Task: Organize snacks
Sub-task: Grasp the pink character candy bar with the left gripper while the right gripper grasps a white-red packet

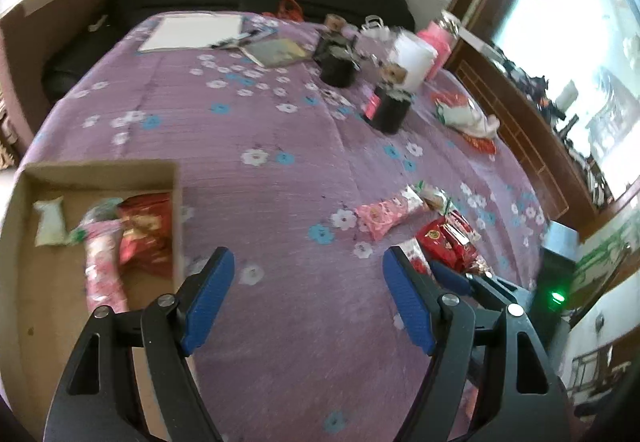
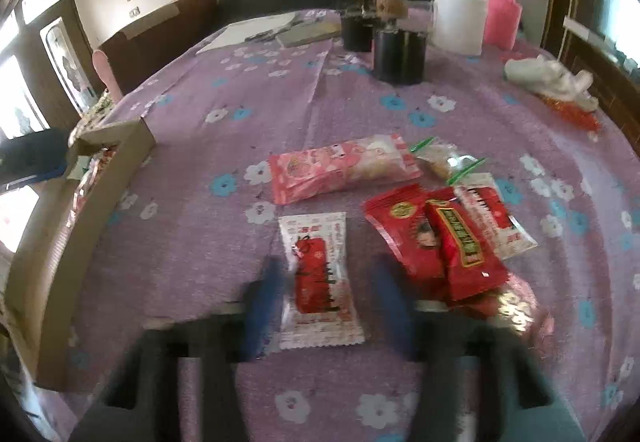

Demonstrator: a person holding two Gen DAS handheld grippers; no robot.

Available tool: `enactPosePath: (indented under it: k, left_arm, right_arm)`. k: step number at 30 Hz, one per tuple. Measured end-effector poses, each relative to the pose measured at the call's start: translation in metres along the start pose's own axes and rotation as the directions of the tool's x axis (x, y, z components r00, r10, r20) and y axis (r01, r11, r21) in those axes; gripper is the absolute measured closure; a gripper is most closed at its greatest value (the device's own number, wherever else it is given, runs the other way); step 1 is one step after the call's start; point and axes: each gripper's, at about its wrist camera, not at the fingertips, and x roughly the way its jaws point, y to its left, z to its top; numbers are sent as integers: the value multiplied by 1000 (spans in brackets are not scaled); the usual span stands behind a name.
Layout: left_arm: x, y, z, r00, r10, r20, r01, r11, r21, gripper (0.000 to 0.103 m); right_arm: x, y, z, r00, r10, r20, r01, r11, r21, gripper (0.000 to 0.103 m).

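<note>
The purple floral cloth (image 2: 224,114) carries your snacks. Your right gripper (image 2: 324,306), blurred, straddles the white-and-red packet (image 2: 318,278), jaws apart. Your left gripper (image 1: 308,282) is spread, empty, beside the cardboard box (image 1: 100,172).

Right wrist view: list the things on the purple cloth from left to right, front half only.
Cardboard box → white-and-red packet between the fingers of the right hand-held gripper → red packet pile → white packet with red print. The pink packet lies farther back, spanning the middle.
</note>
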Motion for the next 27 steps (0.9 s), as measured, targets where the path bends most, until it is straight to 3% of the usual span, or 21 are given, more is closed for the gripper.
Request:
enactPosePath:
  k: [2, 5, 11, 15, 20, 22, 23, 27]
  left_arm:
    - [18, -10, 5, 1000, -10, -27, 10, 999, 30, 27]
    - [44, -35, 12, 999, -26, -38, 31, 990, 138, 27]
    - [91, -83, 24, 1000, 15, -21, -6, 921, 388, 27]
    - [115, -97, 29, 999, 31, -38, -11, 890, 457, 27]
    - [136, -106, 23, 994, 67, -87, -16, 875, 483, 28]
    - [133, -104, 24, 994, 46, -99, 6, 885, 465, 53]
    - [130, -104, 26, 994, 50, -99, 1, 888, 459, 82]
    - [117, -92, 30, 995, 47, -91, -8, 921, 389, 82]
  right_arm:
    - [-7, -8, -4, 999, 40, 9, -40, 999, 31, 79]
    - [-15, -20, -15, 999, 35, 42, -37, 998, 47, 79]
    - [-19, -32, -19, 996, 70, 47, -73, 995, 75, 79]
    - [-20, -31, -19, 996, 72, 46, -75, 995, 67, 79]
    - [-19, -30, -18, 997, 68, 45, -70, 996, 55, 79]
    - [-19, -30, -18, 996, 72, 45, -74, 996, 58, 79]
    - [-19, -30, -18, 996, 72, 45, -75, 996, 58, 79]
    - [-18, -30, -18, 996, 70, 49, -73, 996, 53, 79]
